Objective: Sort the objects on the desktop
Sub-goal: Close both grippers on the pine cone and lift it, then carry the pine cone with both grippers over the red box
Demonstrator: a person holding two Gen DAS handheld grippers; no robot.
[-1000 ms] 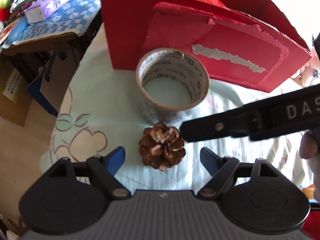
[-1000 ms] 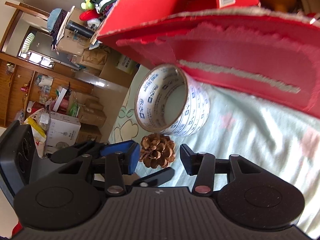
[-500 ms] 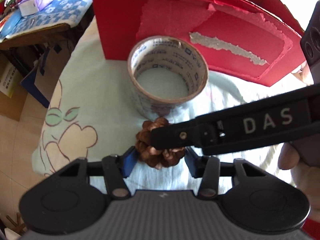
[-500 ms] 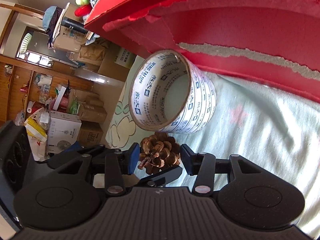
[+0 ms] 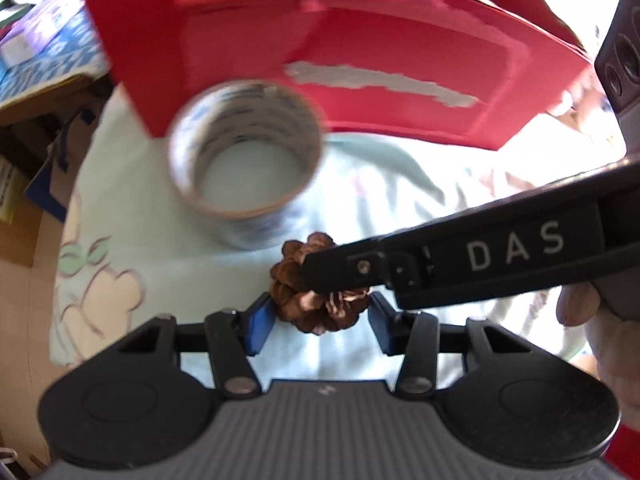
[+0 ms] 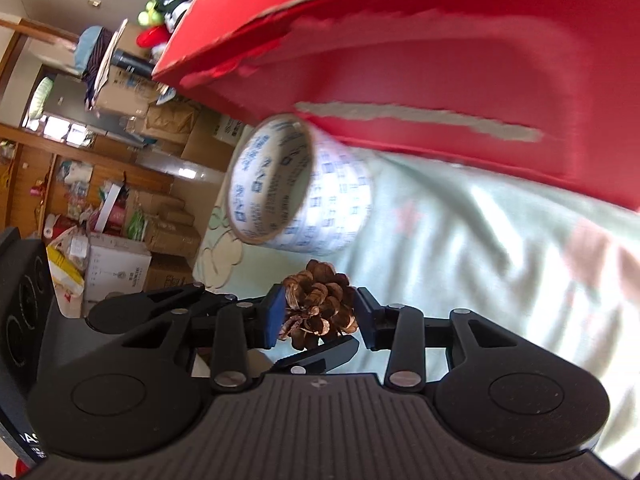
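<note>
A brown pine cone [image 5: 316,312] sits between the pads of my left gripper [image 5: 320,318], which is shut on it. My right gripper [image 6: 320,314] reaches in from the right. One of its black fingers [image 5: 440,268] lies across the cone's top in the left wrist view. The right jaws are closing, and both pads touch the scales of the pine cone [image 6: 316,304]. Just beyond the cone a roll of printed packing tape [image 5: 256,232] [image 6: 332,208] stands on the pale green cloth [image 5: 400,184]. Whether the cone rests on the cloth is not visible.
A red cardboard box [image 5: 360,40] [image 6: 460,72] with a torn front flap stands right behind the tape roll. The cloth-covered table ends at the left [image 5: 68,208], with floor and cardboard boxes [image 6: 168,236] beyond. A person's hand [image 5: 576,300] holds the right gripper.
The left jaws closed from wide open onto the pine cone. The right gripper slid in over the cone and narrowed its jaws onto it. Both views have shifted and are now blurred.
</note>
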